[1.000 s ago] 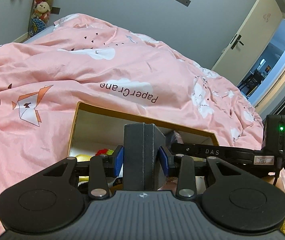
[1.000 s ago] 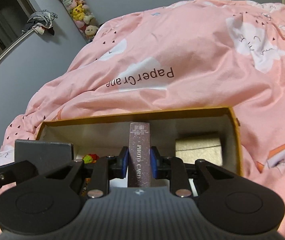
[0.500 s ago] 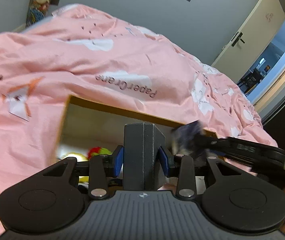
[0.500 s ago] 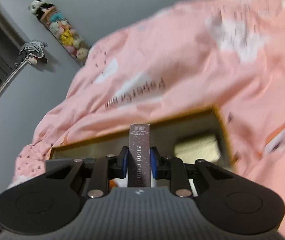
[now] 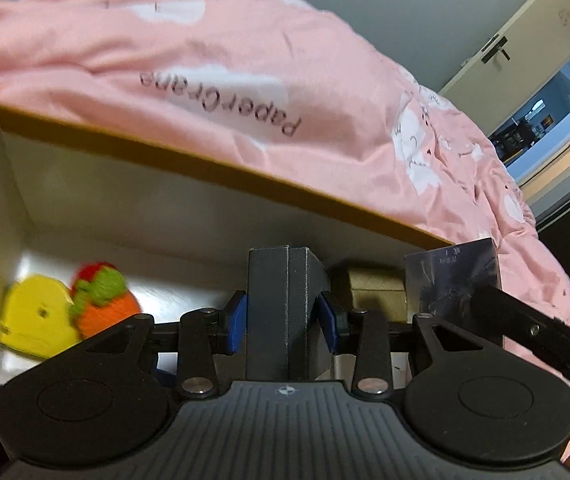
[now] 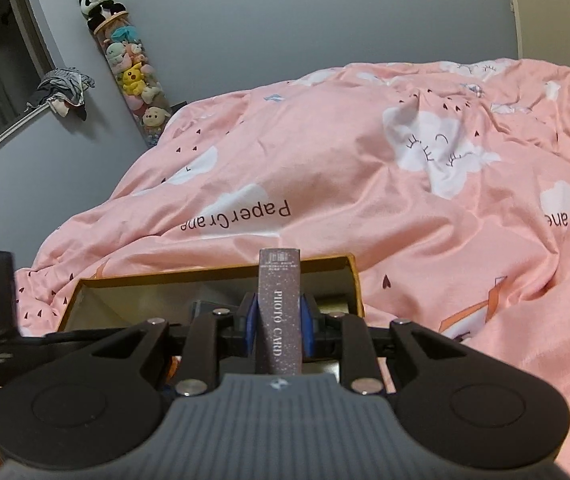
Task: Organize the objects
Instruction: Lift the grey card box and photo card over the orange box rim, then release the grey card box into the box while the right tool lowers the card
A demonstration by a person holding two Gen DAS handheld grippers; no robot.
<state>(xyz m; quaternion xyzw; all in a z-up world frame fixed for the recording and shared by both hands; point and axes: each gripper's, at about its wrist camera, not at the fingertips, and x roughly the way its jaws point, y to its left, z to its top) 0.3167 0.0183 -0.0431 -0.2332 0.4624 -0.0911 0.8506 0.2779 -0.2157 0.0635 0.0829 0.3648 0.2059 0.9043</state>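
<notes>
My left gripper (image 5: 283, 320) is shut on a dark grey box (image 5: 285, 304) and holds it low inside an open cardboard box (image 5: 213, 168) on the pink bed. My right gripper (image 6: 277, 322) is shut on a glittery "PHOTO CARD" box (image 6: 279, 304), held above the cardboard box's (image 6: 213, 276) right end. The photo card box also shows in the left wrist view (image 5: 451, 284). Inside lie a yellow toy (image 5: 33, 316), an orange knitted toy (image 5: 103, 304) and a gold box (image 5: 375, 290).
A pink "PaperCrane" duvet (image 6: 365, 168) covers the bed around the cardboard box. A tube of plush toys (image 6: 131, 64) stands by the grey wall at the back left. A door (image 5: 525, 36) is at the right.
My left gripper has gone down and forward into the cardboard box with the grey box. My right gripper has risen and drawn back with the photo card box.
</notes>
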